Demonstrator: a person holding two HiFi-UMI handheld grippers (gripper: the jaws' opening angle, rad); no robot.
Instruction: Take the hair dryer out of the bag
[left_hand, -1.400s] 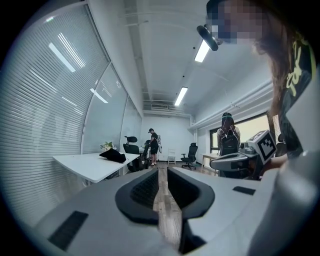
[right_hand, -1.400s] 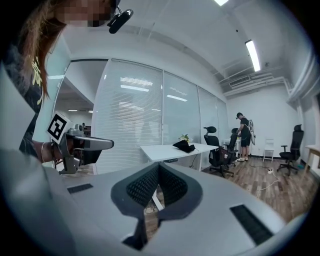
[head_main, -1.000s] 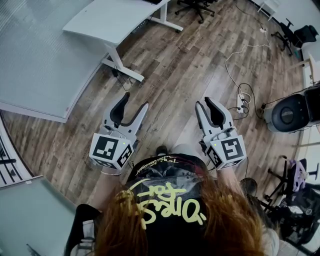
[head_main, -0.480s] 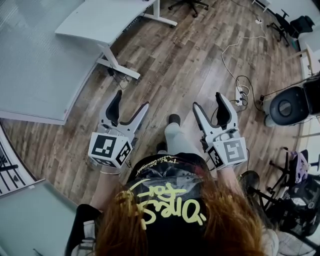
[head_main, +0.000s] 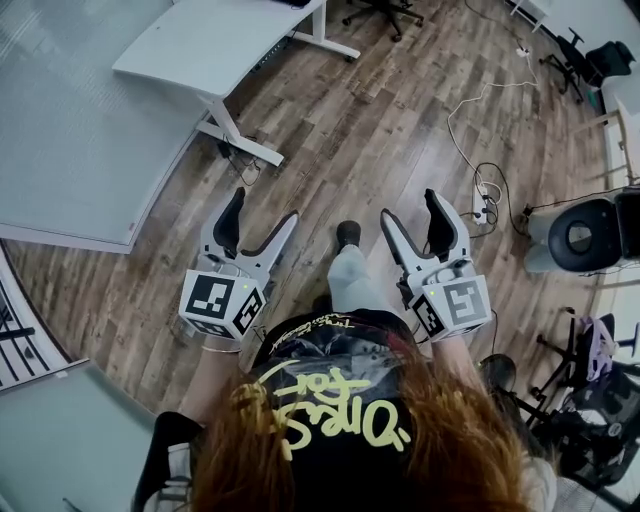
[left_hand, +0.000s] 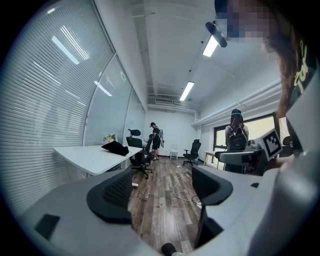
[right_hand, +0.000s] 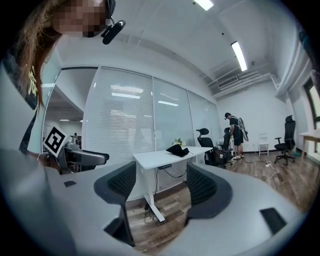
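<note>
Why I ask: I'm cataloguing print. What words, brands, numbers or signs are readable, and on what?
Black shirt: yellow graffiti lettering, too stylised to read.
Same shirt: small red script, too small to read.
Left gripper and right gripper, jaws just opened and empty: square markers on their cubes, no words.

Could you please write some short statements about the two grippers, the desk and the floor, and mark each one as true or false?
1. The left gripper has its jaws apart with nothing between them. True; they have just been opening.
2. The right gripper holds a hair dryer. False: its jaws have just been opening and are empty, and no hair dryer is in view.
3. A black bag lies on the white desk. True.
4. The floor is grey carpet. False: it is wooden planks.
5. Both grippers rest on the desk. False: they are held in the air over the floor, away from the desk.
</note>
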